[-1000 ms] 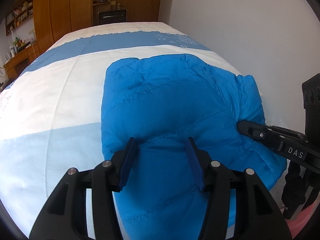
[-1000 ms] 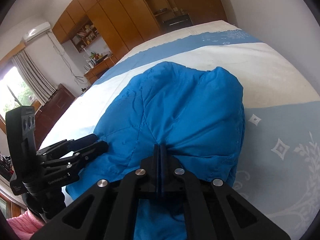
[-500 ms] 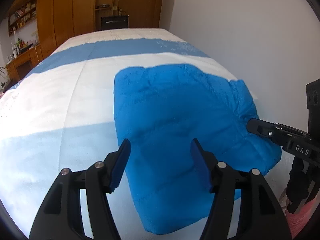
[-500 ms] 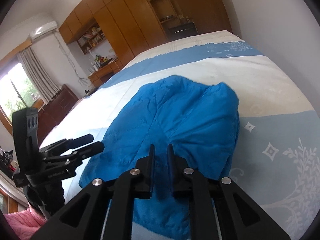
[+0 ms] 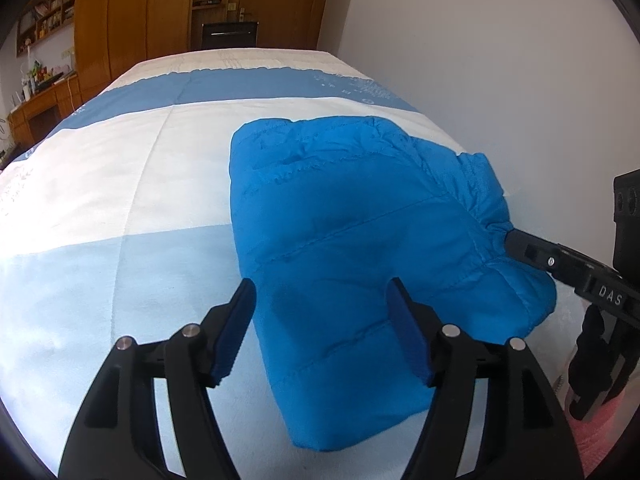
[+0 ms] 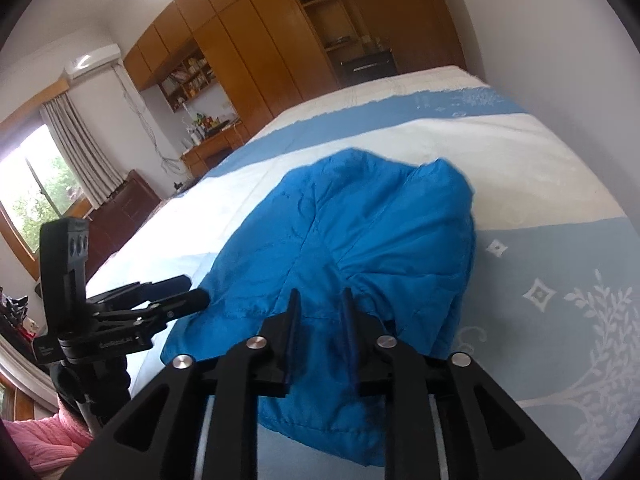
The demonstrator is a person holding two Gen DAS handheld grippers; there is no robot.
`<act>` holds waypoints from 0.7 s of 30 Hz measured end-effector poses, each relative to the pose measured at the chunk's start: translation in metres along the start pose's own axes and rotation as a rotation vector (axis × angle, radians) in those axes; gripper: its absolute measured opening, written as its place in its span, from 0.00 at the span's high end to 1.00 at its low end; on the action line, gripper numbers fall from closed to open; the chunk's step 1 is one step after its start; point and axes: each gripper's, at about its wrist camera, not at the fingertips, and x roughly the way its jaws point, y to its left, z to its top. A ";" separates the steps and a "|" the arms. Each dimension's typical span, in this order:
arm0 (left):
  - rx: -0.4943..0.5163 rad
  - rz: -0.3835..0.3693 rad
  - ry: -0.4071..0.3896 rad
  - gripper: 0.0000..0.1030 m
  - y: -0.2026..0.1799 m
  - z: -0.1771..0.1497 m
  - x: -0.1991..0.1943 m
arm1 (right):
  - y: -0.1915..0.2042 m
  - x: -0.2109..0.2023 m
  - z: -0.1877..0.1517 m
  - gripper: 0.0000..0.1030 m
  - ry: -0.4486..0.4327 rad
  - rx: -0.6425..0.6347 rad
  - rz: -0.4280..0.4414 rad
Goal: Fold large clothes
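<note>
One blue jacket (image 5: 360, 248) lies on a striped bed (image 5: 120, 184) beside wooden wardrobes (image 6: 240, 52).

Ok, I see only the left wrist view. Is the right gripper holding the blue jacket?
Observer: No. In the right wrist view the right gripper is open by a narrow gap, and the blue jacket lies flat beyond it.
Operator: What is on the bed to the right of the jacket?
Observer: A white tree pattern printed on the bedcover.
Operator: Is my left gripper visible there?
Observer: Yes, the left gripper has its tips near the jacket's left edge.
</note>
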 end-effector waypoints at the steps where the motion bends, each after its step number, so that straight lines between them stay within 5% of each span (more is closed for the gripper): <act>1: 0.001 0.002 -0.007 0.31 0.001 0.000 -0.003 | -0.002 -0.003 0.001 0.71 -0.007 0.006 0.004; 5: 0.008 0.009 -0.037 0.22 0.003 0.002 -0.015 | -0.011 -0.017 0.007 0.41 -0.029 0.036 -0.009; 8: 0.009 0.001 -0.054 0.17 0.007 0.005 -0.023 | -0.024 -0.021 0.011 0.30 -0.020 0.066 -0.010; 14: 0.007 -0.015 -0.059 0.13 0.018 0.009 -0.026 | -0.060 -0.006 0.010 0.18 0.054 0.191 0.136; 21: -0.004 -0.059 0.000 0.12 0.029 0.012 -0.005 | -0.090 0.025 0.003 0.15 0.137 0.318 0.253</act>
